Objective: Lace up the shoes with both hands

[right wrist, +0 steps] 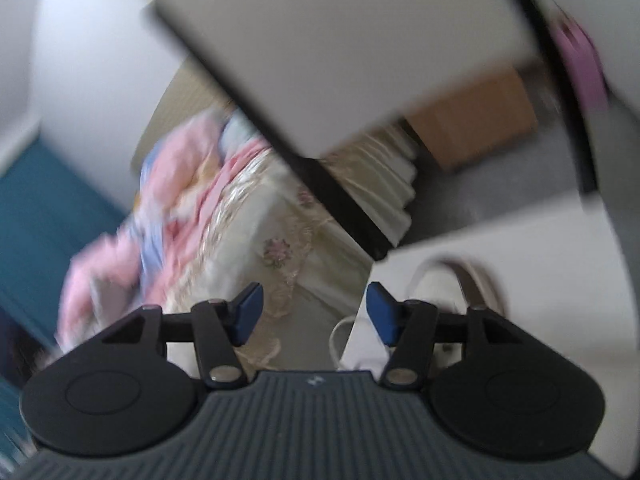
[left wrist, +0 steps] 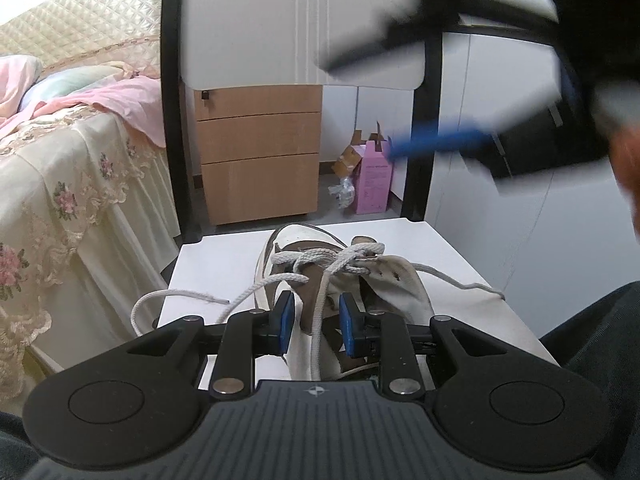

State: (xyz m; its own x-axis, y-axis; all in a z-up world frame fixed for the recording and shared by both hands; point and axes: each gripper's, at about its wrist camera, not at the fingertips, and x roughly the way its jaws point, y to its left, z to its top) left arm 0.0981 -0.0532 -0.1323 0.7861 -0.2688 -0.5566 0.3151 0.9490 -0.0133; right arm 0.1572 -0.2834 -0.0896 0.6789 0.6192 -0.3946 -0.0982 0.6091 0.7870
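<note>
Straddling a loose lace [left wrist: 316,336], the left claw [left wrist: 316,326] sits part-open at six o'clock over the shoe [left wrist: 384,280] on the desk [left wrist: 460,248], gripping nothing. Right claw [right wrist: 312,312], released and blurred, looks likely to snag the knot [left wrist: 348,264].

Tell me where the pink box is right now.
In the left wrist view the pink box stands on the floor beyond the white table, right of the wooden drawer unit.
</note>
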